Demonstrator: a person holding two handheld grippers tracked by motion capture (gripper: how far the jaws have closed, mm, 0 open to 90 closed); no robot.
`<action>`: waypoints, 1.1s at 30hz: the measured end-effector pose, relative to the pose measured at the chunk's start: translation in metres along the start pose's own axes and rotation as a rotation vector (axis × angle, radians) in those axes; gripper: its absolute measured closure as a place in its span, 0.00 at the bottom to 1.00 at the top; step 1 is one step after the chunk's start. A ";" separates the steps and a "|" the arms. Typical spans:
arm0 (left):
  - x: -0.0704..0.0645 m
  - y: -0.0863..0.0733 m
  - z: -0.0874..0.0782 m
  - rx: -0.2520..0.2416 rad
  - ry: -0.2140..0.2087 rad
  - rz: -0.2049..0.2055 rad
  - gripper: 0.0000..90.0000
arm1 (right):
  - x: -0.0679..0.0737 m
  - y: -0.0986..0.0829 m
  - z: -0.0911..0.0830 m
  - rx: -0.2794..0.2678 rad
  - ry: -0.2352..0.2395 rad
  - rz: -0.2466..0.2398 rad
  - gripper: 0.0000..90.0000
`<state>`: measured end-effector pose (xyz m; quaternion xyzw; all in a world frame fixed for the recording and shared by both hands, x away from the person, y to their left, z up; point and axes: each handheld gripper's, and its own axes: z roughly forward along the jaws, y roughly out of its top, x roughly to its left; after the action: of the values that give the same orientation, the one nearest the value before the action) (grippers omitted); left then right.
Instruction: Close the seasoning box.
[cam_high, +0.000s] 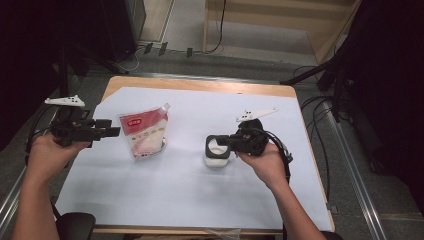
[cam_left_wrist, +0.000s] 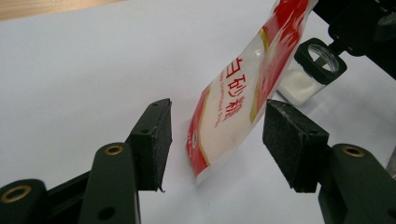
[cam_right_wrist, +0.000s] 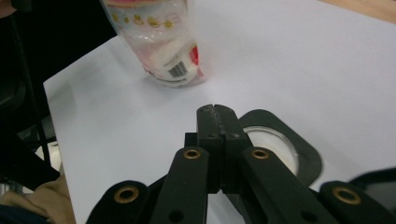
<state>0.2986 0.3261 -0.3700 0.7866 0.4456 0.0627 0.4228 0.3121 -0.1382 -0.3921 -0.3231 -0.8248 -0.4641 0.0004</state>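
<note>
Standing left of centre in the high view, a sugar pouch (cam_high: 143, 132) sits beside the left gripper (cam_high: 114, 131); the right gripper (cam_high: 223, 141) meets a black-lidded jar (cam_high: 217, 151) at centre. Left gripper view: jaws wide, pouch (cam_left_wrist: 236, 98) between and beyond them. Right gripper view: jaws pressed together over the jar's lid (cam_right_wrist: 289, 154), whether pinching it I cannot tell

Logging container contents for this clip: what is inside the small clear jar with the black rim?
The small clear jar with the black rim holds white granules in its lower part. The right claw, shut at the rim, covers part of the opening.
</note>
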 end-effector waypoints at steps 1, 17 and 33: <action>0.000 -0.002 0.001 -0.013 0.006 0.006 0.49 | -0.002 0.000 -0.003 -0.001 -0.005 -0.003 1.00; 0.011 -0.012 -0.012 -0.031 0.014 -0.020 0.47 | -0.029 0.000 -0.041 -0.053 -0.097 0.039 1.00; 0.024 -0.018 0.014 -0.006 0.089 -0.049 0.46 | -0.056 -0.014 -0.053 -0.050 -0.161 0.109 1.00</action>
<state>0.3074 0.3398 -0.3986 0.7707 0.4827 0.0885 0.4065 0.3331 -0.2130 -0.3894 -0.4036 -0.7914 -0.4566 -0.0486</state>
